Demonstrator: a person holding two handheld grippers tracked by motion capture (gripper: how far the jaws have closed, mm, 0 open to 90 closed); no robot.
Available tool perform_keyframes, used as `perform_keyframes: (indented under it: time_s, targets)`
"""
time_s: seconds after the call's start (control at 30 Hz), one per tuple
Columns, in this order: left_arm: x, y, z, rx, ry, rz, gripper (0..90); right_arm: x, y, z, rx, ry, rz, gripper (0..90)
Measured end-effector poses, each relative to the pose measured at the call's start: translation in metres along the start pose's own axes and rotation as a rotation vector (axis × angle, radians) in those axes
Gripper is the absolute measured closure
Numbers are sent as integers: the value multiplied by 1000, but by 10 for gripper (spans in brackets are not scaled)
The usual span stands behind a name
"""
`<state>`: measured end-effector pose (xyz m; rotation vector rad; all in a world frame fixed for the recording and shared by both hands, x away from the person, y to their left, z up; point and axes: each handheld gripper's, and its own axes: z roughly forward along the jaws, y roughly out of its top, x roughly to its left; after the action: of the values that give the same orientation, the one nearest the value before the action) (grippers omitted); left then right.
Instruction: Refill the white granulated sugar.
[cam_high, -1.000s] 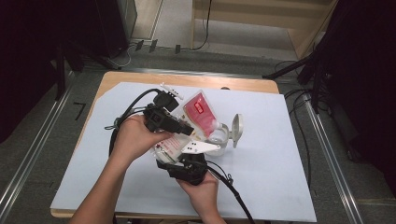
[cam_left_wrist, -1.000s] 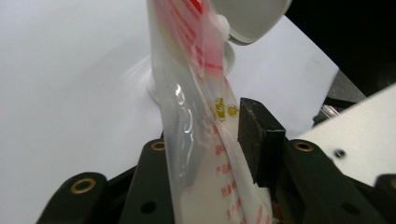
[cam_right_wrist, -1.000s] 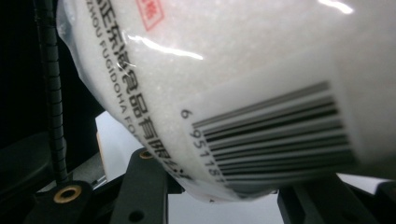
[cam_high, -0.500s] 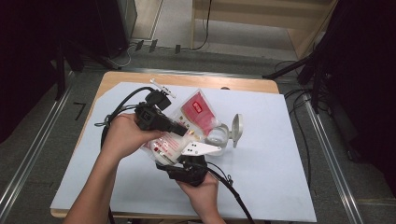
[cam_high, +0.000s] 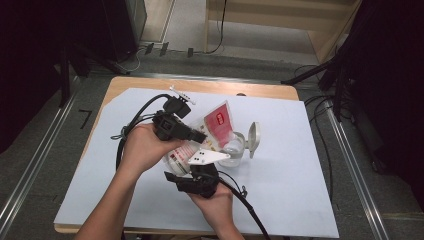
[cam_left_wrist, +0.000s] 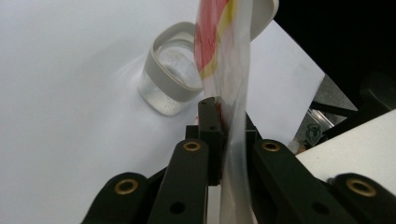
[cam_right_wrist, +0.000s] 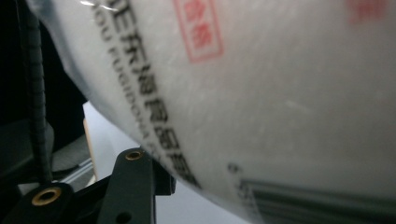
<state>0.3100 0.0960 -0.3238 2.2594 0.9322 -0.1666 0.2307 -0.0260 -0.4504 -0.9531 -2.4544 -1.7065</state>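
My left gripper (cam_high: 200, 136) clamps its jaws on the printed bag (cam_high: 216, 125) just above the open clear jar (cam_high: 234, 149), while my right gripper (cam_high: 186, 170) props the bag's base, jaw state unclear.

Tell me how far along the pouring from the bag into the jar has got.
Done: the clear glass jar stands open, its white hinged lid flipped up. In hand: the left gripper is clamped on the red-and-white plastic bag, tilted above the jar, while the right gripper supports the bag's lower end, though its grip is hidden. Left: the jar looks nearly empty, so the pouring and closing the lid remain.
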Motion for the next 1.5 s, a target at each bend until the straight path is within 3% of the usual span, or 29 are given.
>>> perform_keyframes:
  time_s: [0.3,0.47,0.6,0.8,1.07,1.27,1.4,1.5]
  targets:
    - [-4,2,7,-3,13,12,853,-2,2,1,-4,41,88,626]
    - [-4,3,6,-6,-8,18,822,-2,3,0,-21,67,116,627]
    - [-5,3,3,-24,-17,24,764,-5,5,-4,-45,128,180,632]
    - [-7,3,-2,-15,7,21,748,-8,5,-6,-55,127,198,632]
    - [-5,3,1,25,26,13,855,-7,3,-5,-25,75,144,626]
    - [-6,5,1,14,29,-11,860,-2,5,-3,2,2,41,563]
    - [-6,6,1,14,35,-8,860,2,7,-2,33,-40,-9,618]
    - [-8,7,2,-1,36,11,854,1,7,-2,23,-40,4,626]
